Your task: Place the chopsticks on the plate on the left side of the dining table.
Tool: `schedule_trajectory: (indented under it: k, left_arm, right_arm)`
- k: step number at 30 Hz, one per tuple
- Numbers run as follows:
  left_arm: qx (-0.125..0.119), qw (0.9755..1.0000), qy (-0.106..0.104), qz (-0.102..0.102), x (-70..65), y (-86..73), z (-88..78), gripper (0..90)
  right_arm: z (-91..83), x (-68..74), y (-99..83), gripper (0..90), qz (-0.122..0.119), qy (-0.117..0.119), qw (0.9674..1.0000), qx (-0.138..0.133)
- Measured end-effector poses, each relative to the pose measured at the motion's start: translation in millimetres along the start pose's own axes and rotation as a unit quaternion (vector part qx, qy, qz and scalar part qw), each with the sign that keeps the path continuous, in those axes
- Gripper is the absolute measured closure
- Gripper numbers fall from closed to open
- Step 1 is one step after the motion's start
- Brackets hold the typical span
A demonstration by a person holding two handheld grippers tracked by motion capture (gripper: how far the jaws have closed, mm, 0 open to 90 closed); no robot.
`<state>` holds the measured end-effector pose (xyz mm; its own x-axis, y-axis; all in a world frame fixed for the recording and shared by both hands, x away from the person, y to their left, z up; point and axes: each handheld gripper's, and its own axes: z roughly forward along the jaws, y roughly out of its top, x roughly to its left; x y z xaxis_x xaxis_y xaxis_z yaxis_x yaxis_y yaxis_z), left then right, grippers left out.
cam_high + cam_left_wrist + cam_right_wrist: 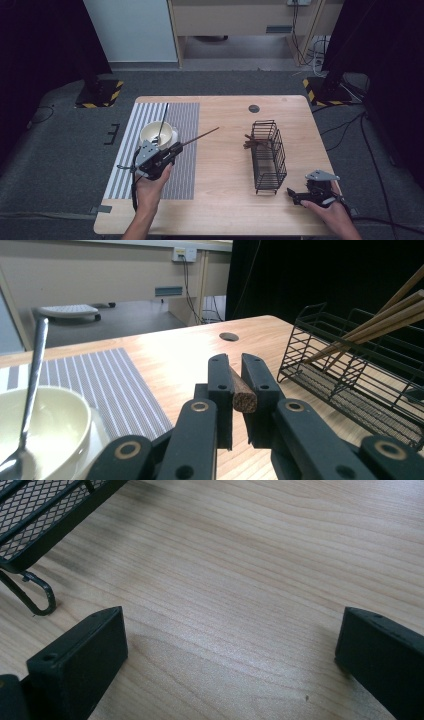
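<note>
Between left claw (pixel 234 371) pads, chopstick (pixel 243 396) foreshortened.

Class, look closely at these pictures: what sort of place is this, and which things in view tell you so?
Probably a lab or studio staged as a dining spot: a wooden table between black curtains, hazard-striped stand bases on grey carpet, and a person's left gripper clamping a chopstick.

A single brown wooden chopstick (pixel 200 136) is clamped near its thick end between the jaws of the left tongs (pixel 176 148). In the left gripper view its squared, blunt butt (pixel 244 401) faces the camera, wedged between the two black pads. In the high view the slim stick runs out from the tongs up and to the right, tapering to a fine tip over the bare wood of the desk (pixel 225 170). It hangs above the surface, just past the edge of the striped placemat (pixel 182 150).
</note>
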<state>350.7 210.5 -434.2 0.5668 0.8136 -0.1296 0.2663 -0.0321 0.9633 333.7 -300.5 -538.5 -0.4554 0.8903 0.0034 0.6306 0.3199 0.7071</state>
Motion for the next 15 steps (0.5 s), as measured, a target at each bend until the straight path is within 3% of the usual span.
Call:
schedule_trajectory:
  k: [6, 15]
  left_arm:
    - [0.003, 0.9999, 0.006, -0.013, 5.4, -8.3, -7.8, 83.1]
    - [0.014, 0.9994, 0.028, -0.012, 17.0, -19.1, -22.4, 83.1]
  right_arm:
    - [0.0, 0.0, 0.0, 0.2, 0.000, 0.000, 1.0000, 0.000]
    - [0.0, 0.0, 0.0, 0.2, 0.000, 0.000, 1.0000, 0.000]
